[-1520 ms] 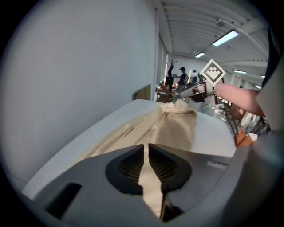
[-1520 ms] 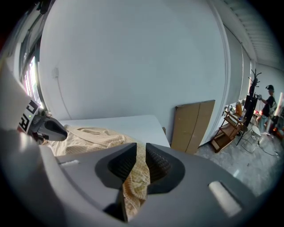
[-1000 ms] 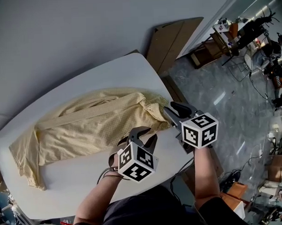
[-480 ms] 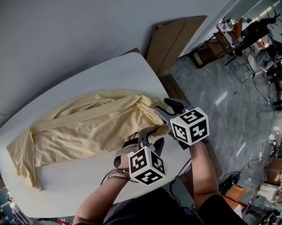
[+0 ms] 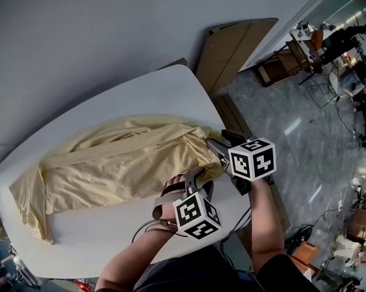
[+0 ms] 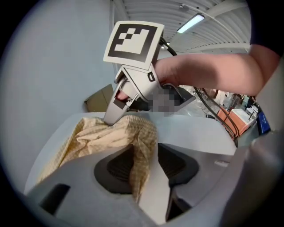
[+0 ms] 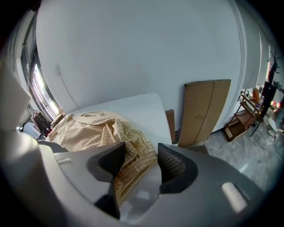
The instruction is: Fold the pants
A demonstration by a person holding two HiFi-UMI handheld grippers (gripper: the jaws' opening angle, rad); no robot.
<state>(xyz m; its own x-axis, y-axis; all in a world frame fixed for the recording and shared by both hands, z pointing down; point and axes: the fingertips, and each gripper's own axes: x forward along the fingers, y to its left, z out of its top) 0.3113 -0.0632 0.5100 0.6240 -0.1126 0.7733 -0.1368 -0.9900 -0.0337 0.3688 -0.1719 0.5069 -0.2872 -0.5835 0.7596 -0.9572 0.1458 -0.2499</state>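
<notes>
Setting up grasp, prob: left gripper (image 6: pixel 146 166) & right gripper (image 7: pixel 141 165) jaws have just been opening - pants (image 5: pixel 112 169) waistband lying unpinched btwn each pair. Next: closing firmly, carrying toward leg ends.

Right gripper (image 7: pixel 141 156) jaws just opened wide — pants (image 7: pixel 88 128) loose between them.

The pants (image 5: pixel 123 162) are pale yellow with a fine check all over, gathered into ribbed lines at the waistband on the right. The counter (image 5: pixel 84 229) under them is plain white. The far wall (image 5: pixel 77 44) is flat pale grey. A board (image 5: pixel 236 51) at far right is brown, and the floor (image 5: pixel 290 126) is mottled grey.
</notes>
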